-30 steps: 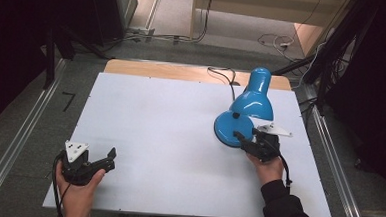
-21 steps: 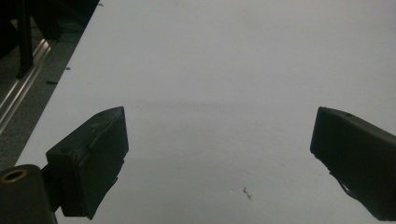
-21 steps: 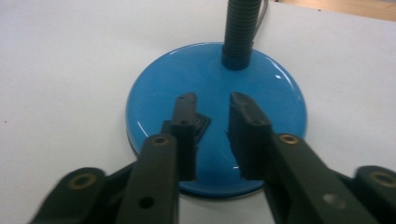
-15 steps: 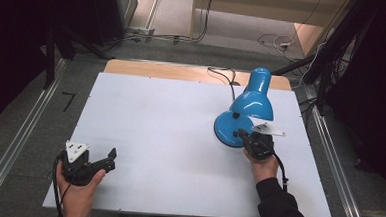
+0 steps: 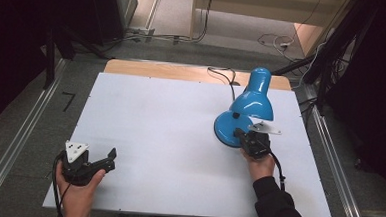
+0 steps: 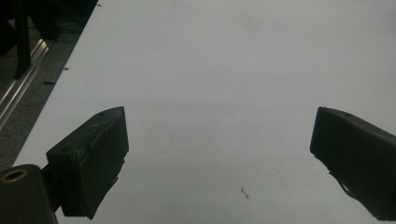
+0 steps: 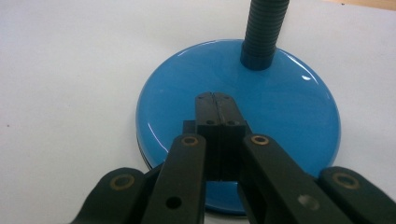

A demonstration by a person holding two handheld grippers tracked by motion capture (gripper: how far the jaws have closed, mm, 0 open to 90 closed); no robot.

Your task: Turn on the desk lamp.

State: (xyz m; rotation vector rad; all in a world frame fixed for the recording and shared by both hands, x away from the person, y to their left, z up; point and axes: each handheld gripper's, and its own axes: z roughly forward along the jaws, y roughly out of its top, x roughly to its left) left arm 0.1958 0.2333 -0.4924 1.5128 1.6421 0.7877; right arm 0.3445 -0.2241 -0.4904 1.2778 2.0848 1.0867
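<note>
A blue desk lamp (image 5: 252, 102) stands at the right of the white table (image 5: 170, 122), its shade tipped down over its round base (image 5: 224, 129). My right gripper (image 5: 238, 134) reaches onto that base from the near side. In the right gripper view its jaws are pressed together, tips (image 7: 215, 99) resting over the glossy blue base (image 7: 285, 107) just in front of the black ribbed neck (image 7: 262, 32); nothing shows between them. My left gripper (image 5: 111, 159) lies low at the near left corner, open, with bare table between its jaws (image 6: 219, 158).
The lamp's black cord (image 5: 223, 75) runs off the far edge over a wooden strip (image 5: 158, 69). Metal rails (image 5: 19, 134) flank the table on the floor. Cables and dark stands sit beyond the far side.
The right gripper's jaws have closed and it has crept a little farther onto the lamp base. The left hand and the lamp have stayed where they were.
</note>
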